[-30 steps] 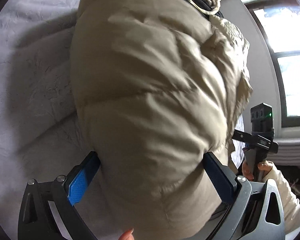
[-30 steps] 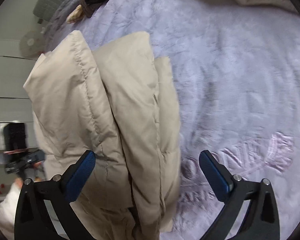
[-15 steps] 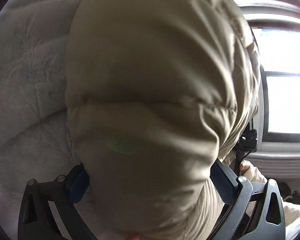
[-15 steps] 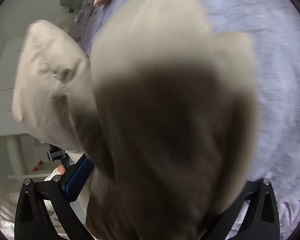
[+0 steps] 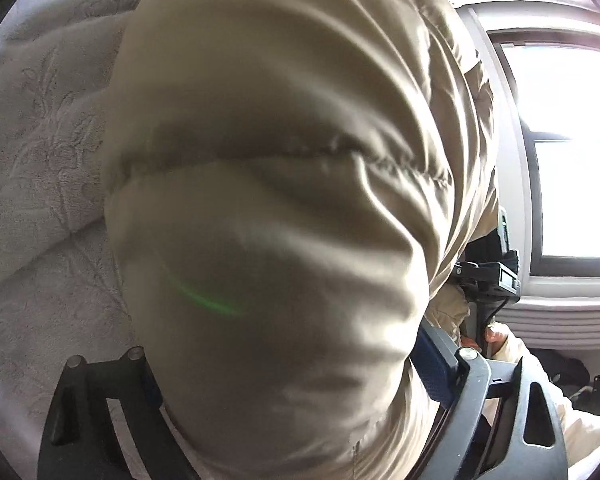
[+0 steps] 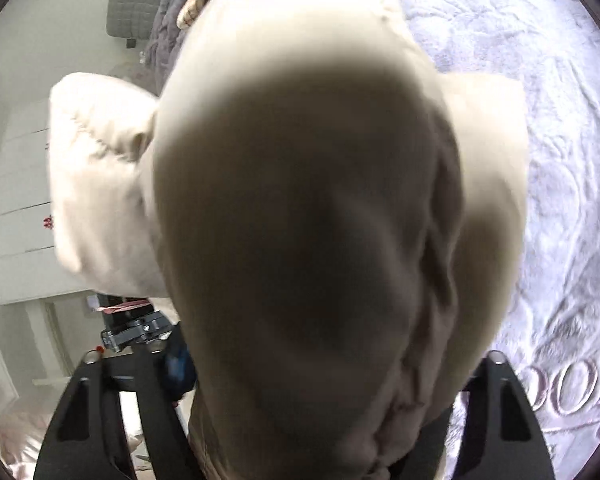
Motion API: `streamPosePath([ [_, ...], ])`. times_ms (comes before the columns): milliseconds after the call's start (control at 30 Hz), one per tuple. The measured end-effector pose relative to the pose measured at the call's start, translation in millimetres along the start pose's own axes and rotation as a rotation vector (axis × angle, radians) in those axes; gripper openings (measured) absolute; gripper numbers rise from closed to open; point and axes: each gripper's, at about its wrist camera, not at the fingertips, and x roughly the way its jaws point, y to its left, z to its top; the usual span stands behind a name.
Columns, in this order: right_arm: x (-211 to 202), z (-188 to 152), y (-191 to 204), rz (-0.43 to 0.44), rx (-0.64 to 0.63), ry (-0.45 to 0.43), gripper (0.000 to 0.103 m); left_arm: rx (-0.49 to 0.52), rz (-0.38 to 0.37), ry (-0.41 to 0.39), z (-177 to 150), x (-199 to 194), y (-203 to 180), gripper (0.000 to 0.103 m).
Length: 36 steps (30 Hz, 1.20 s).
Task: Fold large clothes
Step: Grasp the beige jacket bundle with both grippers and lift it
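Observation:
A beige puffer jacket [image 5: 280, 200] lies bunched on the bed and fills most of both views. My left gripper [image 5: 292, 360] has the jacket's padded bulk between its fingers. Its jaws are closing, the blue right pad [image 5: 432, 356] pushes creases into the fabric, and the left pad is buried under the cloth. My right gripper [image 6: 336, 360] is closing too, on another thick fold of the jacket [image 6: 308, 220], which covers both pads. Each view shows the other gripper beyond the jacket: the right gripper's body [image 5: 488, 276], and the left gripper's body [image 6: 136, 328].
A pale embossed bedspread [image 5: 40, 160] [image 6: 560, 140] lies under the jacket. A bright window [image 5: 572, 152] stands to the right of the bed. White cabinet fronts [image 6: 24, 216] stand across the room. More clothes are piled at the bed's far end [image 6: 192, 4].
Both grippers have pushed in onto the jacket, which now swells to fill both views. Their fingers have drawn closer together around the padded fabric.

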Motion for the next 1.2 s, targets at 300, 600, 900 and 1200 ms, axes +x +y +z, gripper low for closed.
streamPosePath([
  [300, -14, -20, 7, -0.050, 0.005, -0.039, 0.068, 0.017, 0.047, -0.038, -5, 14, -20, 0.094],
  [600, -22, -59, 38, -0.026, -0.019, -0.080, 0.068, 0.048, -0.044, -0.077, -13, -2, -36, 0.090],
  [900, 5, -80, 116, 0.005, -0.131, -0.076, 0.068, 0.099, -0.055, -0.149, -9, -75, -27, 0.090],
  [1200, 141, -43, 167, 0.069, -0.159, -0.024, 0.068, 0.025, 0.094, -0.243, 19, -146, 64, 0.090],
])
